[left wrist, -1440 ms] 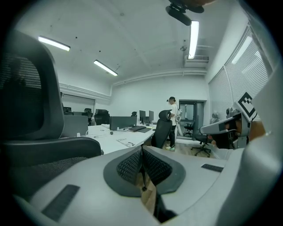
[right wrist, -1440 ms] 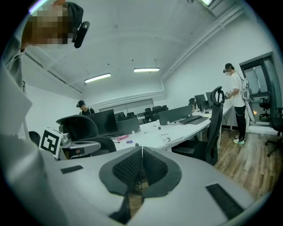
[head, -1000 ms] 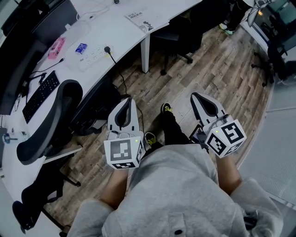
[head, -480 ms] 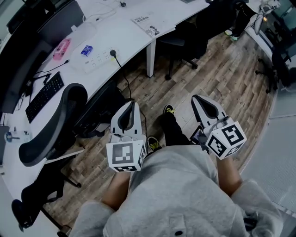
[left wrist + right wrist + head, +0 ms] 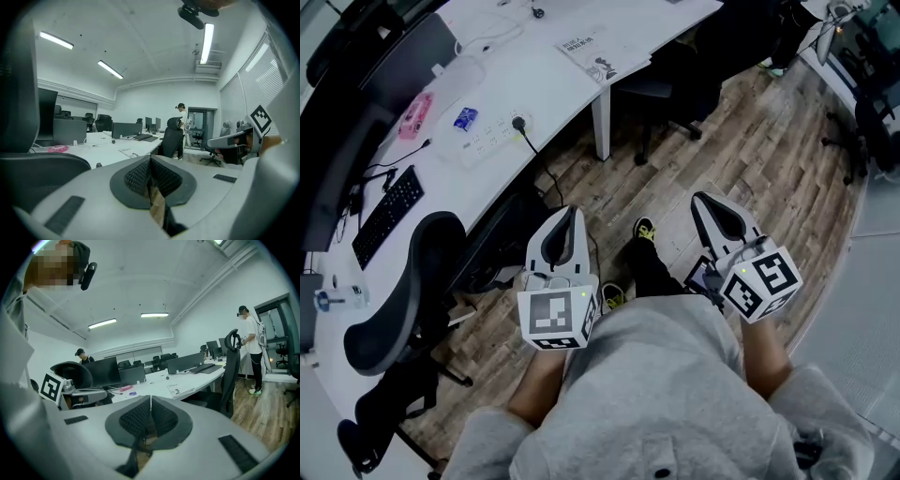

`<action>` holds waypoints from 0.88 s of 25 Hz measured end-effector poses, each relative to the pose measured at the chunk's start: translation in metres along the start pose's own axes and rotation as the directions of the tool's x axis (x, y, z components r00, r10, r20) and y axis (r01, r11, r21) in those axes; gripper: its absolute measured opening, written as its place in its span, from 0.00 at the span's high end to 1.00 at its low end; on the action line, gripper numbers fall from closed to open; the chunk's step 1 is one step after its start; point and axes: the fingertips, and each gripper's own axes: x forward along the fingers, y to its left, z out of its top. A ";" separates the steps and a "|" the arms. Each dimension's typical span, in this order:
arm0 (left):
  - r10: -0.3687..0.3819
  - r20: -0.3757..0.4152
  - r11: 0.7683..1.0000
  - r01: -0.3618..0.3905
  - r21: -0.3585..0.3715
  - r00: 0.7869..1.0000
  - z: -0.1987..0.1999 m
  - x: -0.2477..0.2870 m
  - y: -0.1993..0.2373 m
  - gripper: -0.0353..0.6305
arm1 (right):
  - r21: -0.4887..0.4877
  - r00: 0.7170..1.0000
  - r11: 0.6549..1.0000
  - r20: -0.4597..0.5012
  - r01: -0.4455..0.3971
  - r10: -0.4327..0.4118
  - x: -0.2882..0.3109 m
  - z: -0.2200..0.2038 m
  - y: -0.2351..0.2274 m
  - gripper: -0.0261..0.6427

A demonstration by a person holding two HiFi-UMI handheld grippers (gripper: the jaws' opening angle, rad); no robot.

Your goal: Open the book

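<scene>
left gripper (image 5: pixel 570 217): in its own view your two jaws meet along one seam, pads together, nothing between them. right gripper (image 5: pixel 700 201): same reading, jaws pressed together tip to tip and empty. neither tool touches anything. pose: you hold both grippers out in front of your waist, roughly side by side with a gap between them, each pointing away from your body and tipped slightly down. the marker cubes sit nearest your grey sweatshirt (image 5: pixel 666 375), and a bare forearm runs back from each one. both tips hang over the wood floor (image 5: pixel 750 141). your shoes (image 5: pixel 643 228) show on it between the two tools. the left gripper's tip is near the dark space under the desk edge, beside a black cable (image 5: pixel 546 173) that drops from the power strip (image 5: pixel 487 127). the book (image 5: pixel 598 52) lies flat on the white desk (image 5: pixel 544 84), close to that desk's front edge, printed cover up, apparently closed. it is well apart from both grippers, ahead of them and above them in the head view. in both gripper views it shows small, beyond the jaw tips on the desk top. also on the desk: a keyboard (image 5: pixel 384 214), a pink item (image 5: pixel 416 114), a small blue item (image 5: pixel 465 118). a black office chair (image 5: pixel 408 281) stands just to the left of your left gripper.
</scene>
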 end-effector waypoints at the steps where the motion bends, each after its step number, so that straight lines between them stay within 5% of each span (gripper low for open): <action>1: -0.002 -0.003 1.000 0.002 0.002 1.000 0.001 0.007 0.000 0.93 | 0.001 1.000 1.000 0.000 0.001 -0.001 0.004 0.001 -0.005 0.92; 22: 0.037 -0.097 0.999 -0.036 0.018 0.995 0.035 0.175 0.007 0.93 | 0.090 0.999 0.996 -0.027 -0.021 0.023 0.103 0.042 -0.151 0.92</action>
